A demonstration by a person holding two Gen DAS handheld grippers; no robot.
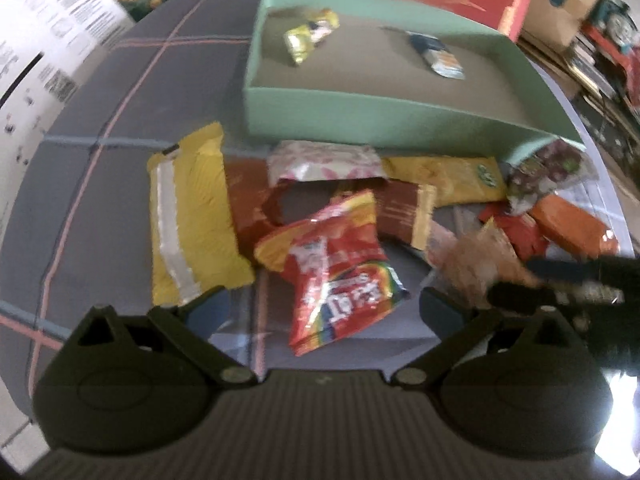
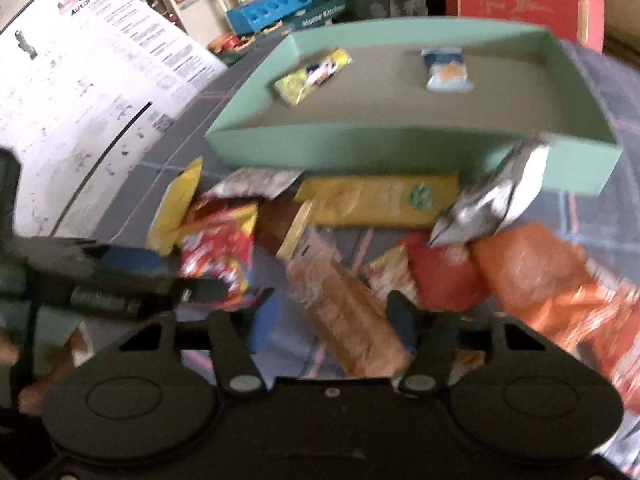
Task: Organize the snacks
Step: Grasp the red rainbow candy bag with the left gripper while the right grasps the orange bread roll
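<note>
Snacks lie heaped on the checked cloth (image 1: 120, 160) ahead of both claws, just before a green box (image 1: 360, 116) that already holds a yellow packet (image 1: 310, 36) and a blue packet (image 1: 438, 54). The left claw (image 1: 320, 312) gapes wide, gripping nothing, with a red rainbow-striped bag (image 1: 340, 264) between its fingers; its print is too blurred to read. The right claw (image 2: 334, 316) stands open around a clear-wrapped brown bar (image 2: 344, 312). Far left, a white sheet (image 2: 100, 60) reads "AutoFull".

I can read "AutoFull" atop the white printed sheet (image 2: 92, 80) and "Home Kitchen" on the teal box (image 2: 320, 14) behind (snack labels are too blurred).
</note>
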